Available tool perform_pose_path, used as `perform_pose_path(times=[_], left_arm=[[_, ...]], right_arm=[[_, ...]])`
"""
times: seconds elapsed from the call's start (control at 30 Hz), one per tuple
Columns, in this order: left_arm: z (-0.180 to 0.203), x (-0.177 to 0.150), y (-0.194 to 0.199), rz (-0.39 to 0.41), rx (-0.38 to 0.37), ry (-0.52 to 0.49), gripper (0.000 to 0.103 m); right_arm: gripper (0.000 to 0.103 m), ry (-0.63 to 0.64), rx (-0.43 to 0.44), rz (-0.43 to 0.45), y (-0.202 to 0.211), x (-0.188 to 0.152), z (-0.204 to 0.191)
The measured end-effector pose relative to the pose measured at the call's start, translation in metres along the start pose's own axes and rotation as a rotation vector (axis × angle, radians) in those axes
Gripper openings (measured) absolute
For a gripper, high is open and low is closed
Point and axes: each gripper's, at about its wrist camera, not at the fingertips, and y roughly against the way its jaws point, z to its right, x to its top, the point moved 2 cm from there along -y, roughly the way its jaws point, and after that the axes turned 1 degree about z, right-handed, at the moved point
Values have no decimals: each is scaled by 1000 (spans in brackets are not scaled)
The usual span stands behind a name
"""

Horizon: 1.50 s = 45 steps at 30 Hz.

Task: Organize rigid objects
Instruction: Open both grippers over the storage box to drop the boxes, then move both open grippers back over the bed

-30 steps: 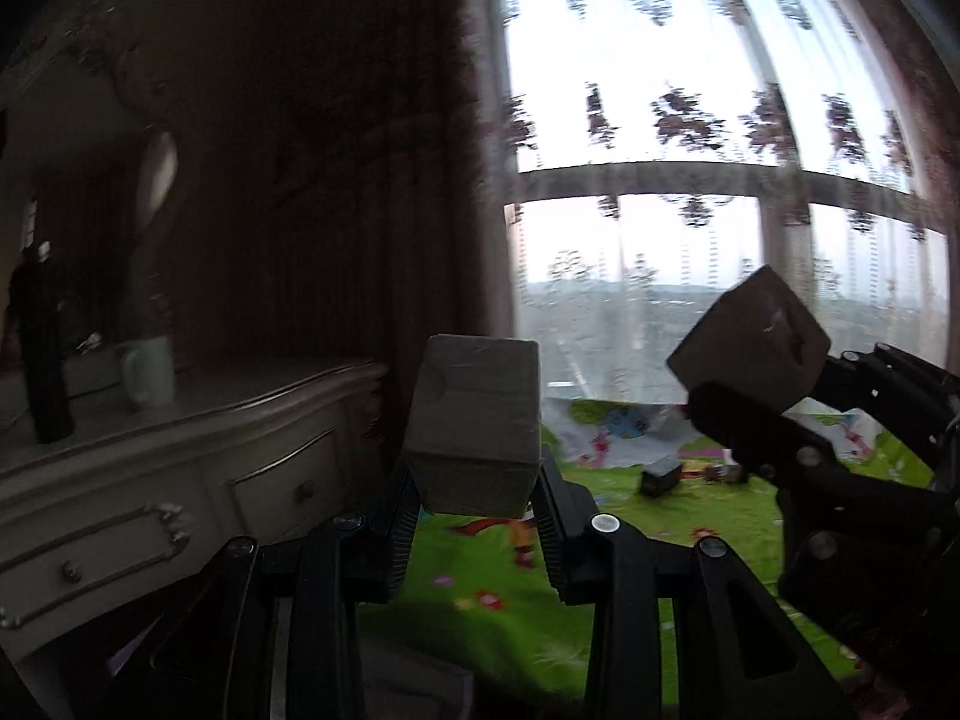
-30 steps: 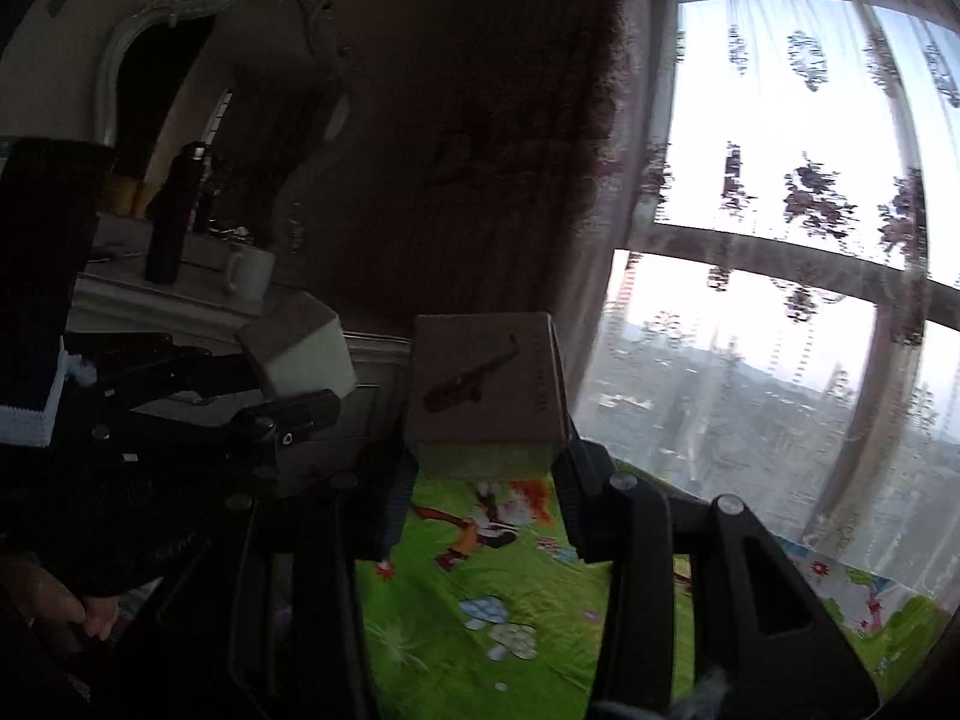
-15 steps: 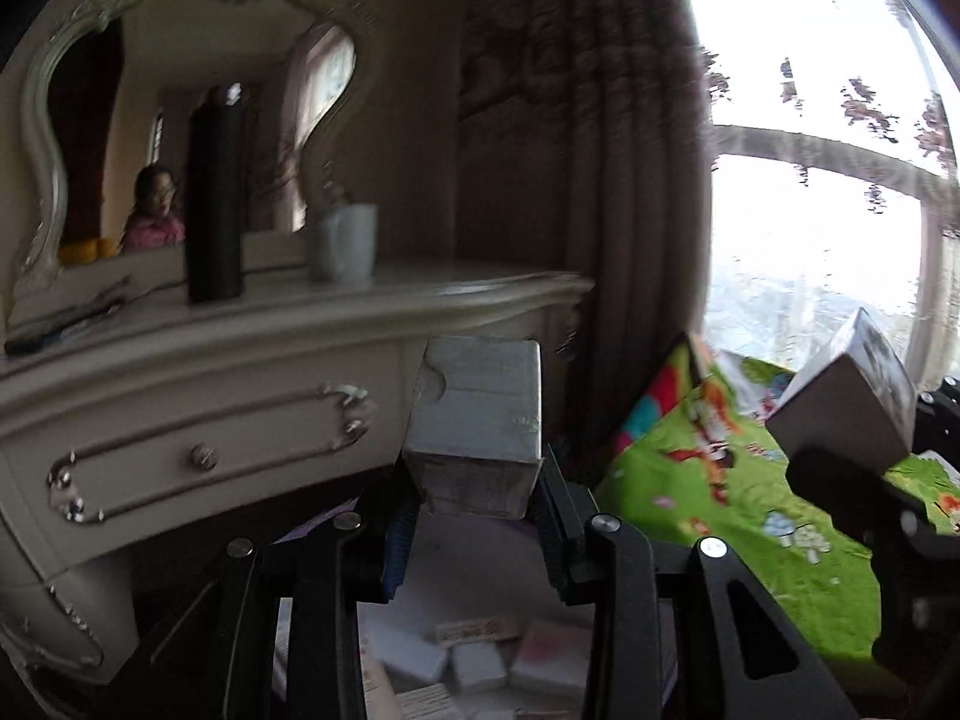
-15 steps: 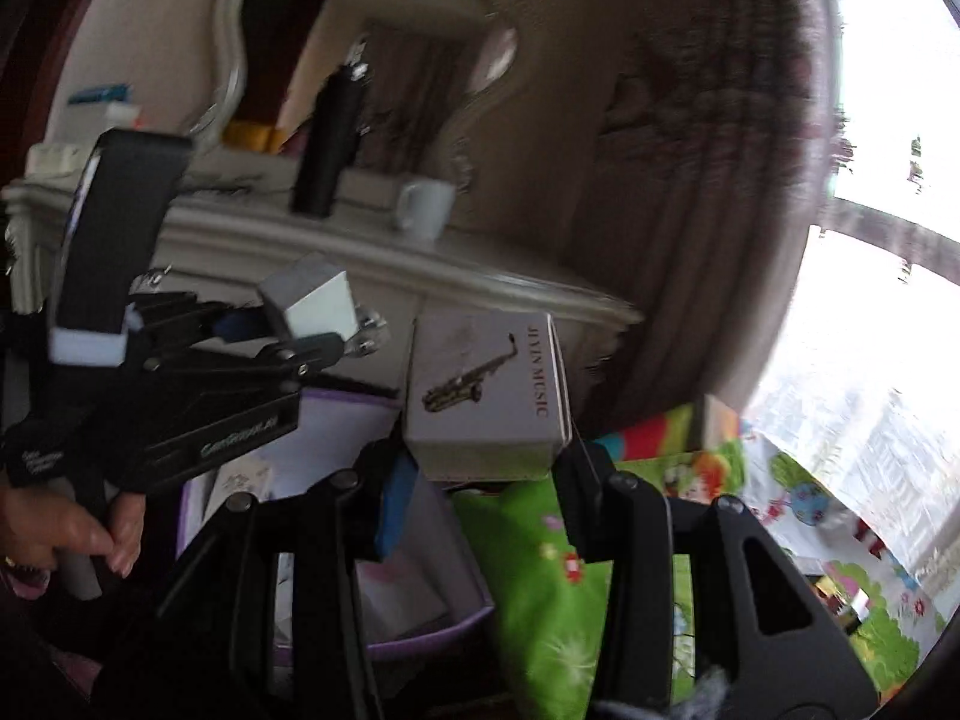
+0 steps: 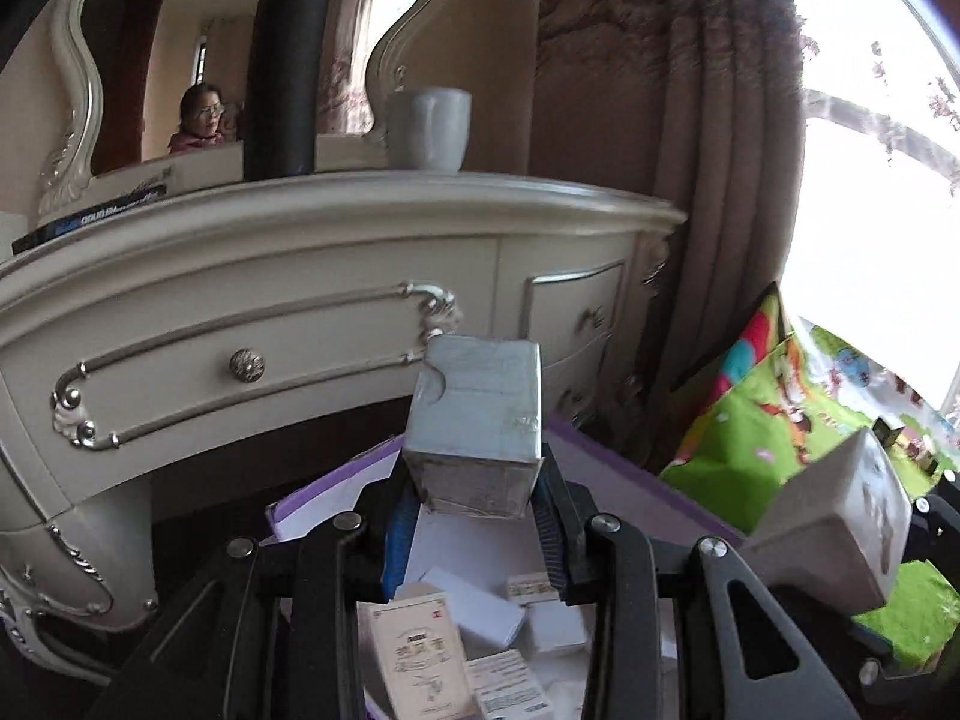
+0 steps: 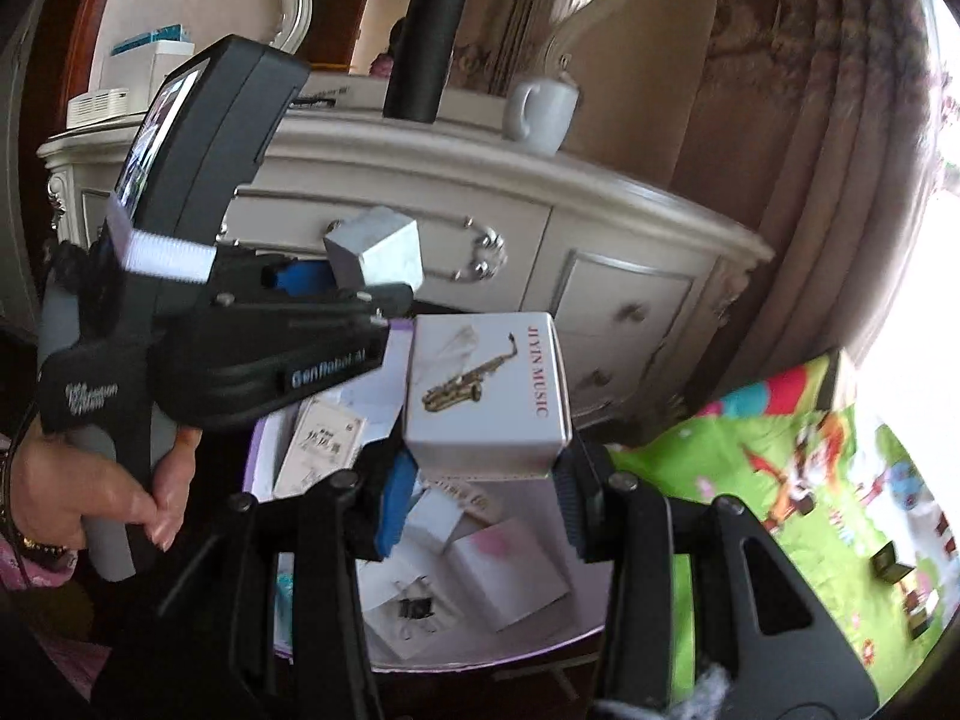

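My left gripper (image 5: 474,510) is shut on a small grey-white carton (image 5: 477,414), held above a purple-rimmed bin (image 5: 630,474). Several small boxes (image 5: 420,654) lie in the bin. My right gripper (image 6: 480,480) is shut on a white box with a saxophone picture (image 6: 486,390), also over the bin (image 6: 480,648). In the right wrist view the left gripper (image 6: 384,300) shows at the left with its grey carton (image 6: 375,255), a hand (image 6: 90,492) on its handle. The saxophone box (image 5: 840,522) sits at the right edge of the left wrist view.
A cream dresser (image 5: 270,312) with drawers stands close behind the bin. On top of it are a black flask (image 5: 288,72) and a grey mug (image 5: 429,126) before a mirror. A green play mat (image 6: 780,480) covers the floor to the right, by a curtain (image 5: 690,180).
Both views have swung from the window toward the dresser and tipped downward. The bin with its boxes has come into view below both grippers. Each gripper still holds its box.
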Motion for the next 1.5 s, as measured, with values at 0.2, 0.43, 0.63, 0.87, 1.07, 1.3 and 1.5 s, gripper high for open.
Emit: perform_pose_path(times=[0.2, 0.43, 0.63, 0.87, 1.07, 1.3, 1.5], left_arm=[[0, -10, -28, -121, 71, -40, 79], [26, -13, -23, -128, 67, -102, 99], [83, -15, -22, -172, -65, -183, 100], [208, -39, -41, -539, -404, -212, 101], [351, -58, -24, -472, -590, -446, 101], [453, -87, -70, -451, -552, -582, 101], [454, -88, -82, -440, -555, -560, 103]], right_arm=[[69, -34, 98, -116, -25, -17, -4], [82, -138, 60, -91, 1, -34, 32], [86, -363, -97, -65, 36, -55, 117], [95, -632, -372, -222, 81, -132, 222], [95, -846, -561, -299, 139, -214, 297], [95, -978, -681, -328, 179, -270, 385], [95, -994, -730, -410, 165, -297, 456]])
